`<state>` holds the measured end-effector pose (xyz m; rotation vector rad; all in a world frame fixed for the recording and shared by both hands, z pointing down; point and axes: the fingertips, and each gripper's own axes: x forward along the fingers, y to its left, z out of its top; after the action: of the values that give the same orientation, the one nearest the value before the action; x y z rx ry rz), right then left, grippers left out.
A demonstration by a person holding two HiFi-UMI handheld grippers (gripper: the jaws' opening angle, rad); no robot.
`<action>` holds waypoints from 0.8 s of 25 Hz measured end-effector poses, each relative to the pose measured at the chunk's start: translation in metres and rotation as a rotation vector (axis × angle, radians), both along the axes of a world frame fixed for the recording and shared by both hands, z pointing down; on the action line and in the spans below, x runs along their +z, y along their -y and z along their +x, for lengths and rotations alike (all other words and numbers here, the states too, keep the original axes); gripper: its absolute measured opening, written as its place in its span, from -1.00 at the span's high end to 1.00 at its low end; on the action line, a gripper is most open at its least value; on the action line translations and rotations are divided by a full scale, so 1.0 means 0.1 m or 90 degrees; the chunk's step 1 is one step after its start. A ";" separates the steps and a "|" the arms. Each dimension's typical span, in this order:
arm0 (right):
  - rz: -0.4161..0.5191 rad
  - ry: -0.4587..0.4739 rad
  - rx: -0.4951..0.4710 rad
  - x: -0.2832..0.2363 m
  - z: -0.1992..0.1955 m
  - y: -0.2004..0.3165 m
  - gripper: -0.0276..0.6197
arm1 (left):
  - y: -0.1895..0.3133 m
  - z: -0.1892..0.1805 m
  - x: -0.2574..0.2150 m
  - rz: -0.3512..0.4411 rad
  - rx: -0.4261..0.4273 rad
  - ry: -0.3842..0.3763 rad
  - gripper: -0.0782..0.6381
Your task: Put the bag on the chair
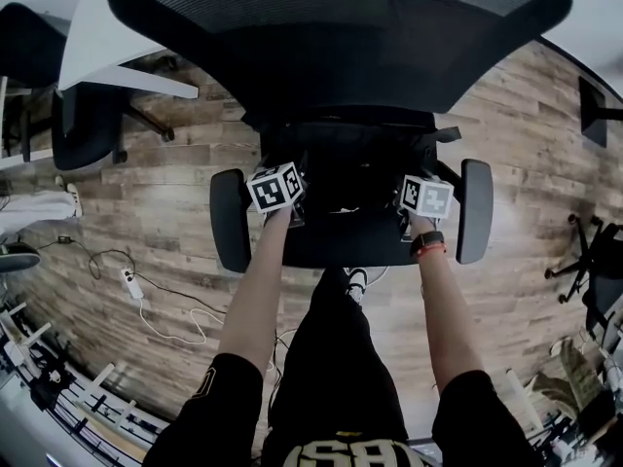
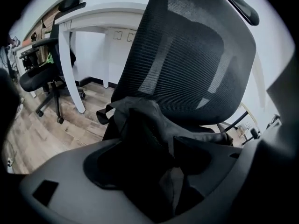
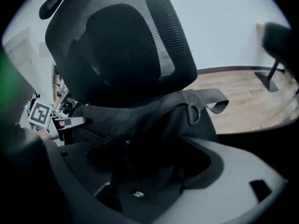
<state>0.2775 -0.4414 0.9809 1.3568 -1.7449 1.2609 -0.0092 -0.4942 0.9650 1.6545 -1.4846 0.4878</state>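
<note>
A black fabric bag (image 1: 343, 175) rests on the seat (image 1: 341, 241) of a black mesh-back office chair (image 1: 341, 27). My left gripper (image 1: 289, 212) is at the bag's left side and my right gripper (image 1: 414, 217) at its right side, both just above the seat's front. In the left gripper view the bag (image 2: 145, 139) slumps against the backrest, and dark folds of it lie between the wide jaws of the left gripper (image 2: 154, 185). In the right gripper view the bag (image 3: 149, 120) with its strap ring fills the gap of the right gripper (image 3: 145, 181). Neither pair of pads presses the fabric.
The chair's armrests (image 1: 230, 220) (image 1: 474, 210) flank both grippers. A white desk (image 1: 107, 37) and a second black chair (image 1: 88, 125) stand to the left. A power strip with cables (image 1: 131, 282) lies on the wood floor, and another chair base (image 1: 584, 251) is at the right.
</note>
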 end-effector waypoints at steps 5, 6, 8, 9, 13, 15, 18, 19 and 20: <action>0.026 0.013 0.016 -0.50 -0.04 -0.16 -0.25 | -0.23 -0.02 -0.43 0.017 -0.030 -0.006 -0.15; 0.034 0.018 0.013 -0.60 -0.07 -0.20 -0.25 | -0.27 -0.01 -0.54 0.024 -0.032 -0.008 -0.15; 0.053 0.026 0.005 -0.82 -0.12 -0.28 -0.25 | -0.37 0.04 -0.77 0.039 -0.032 -0.012 -0.15; 0.063 0.031 0.002 -0.94 -0.14 -0.32 -0.25 | -0.42 0.07 -0.89 0.046 -0.031 -0.015 -0.15; 0.102 0.048 -0.014 -1.43 -0.27 -0.49 -0.24 | -0.64 0.21 -1.38 0.078 -0.011 -0.021 -0.15; 0.128 0.054 -0.032 -1.68 -0.35 -0.53 -0.22 | -0.70 0.30 -1.66 0.099 0.003 -0.027 -0.15; 0.163 0.067 -0.043 -2.05 -0.44 -0.63 -0.19 | -0.81 0.43 -2.08 0.126 0.005 -0.049 -0.14; 0.175 0.068 -0.043 -2.20 -0.45 -0.66 -0.18 | -0.86 0.47 -2.22 0.137 0.005 -0.054 -0.14; 0.189 0.069 -0.042 -2.34 -0.45 -0.67 -0.17 | -0.88 0.51 -2.37 0.153 0.008 -0.057 -0.14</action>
<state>0.2325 -0.3743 0.7465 1.4001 -2.1009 1.0884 0.0419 -0.4061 0.7279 1.8466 -1.5132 0.2445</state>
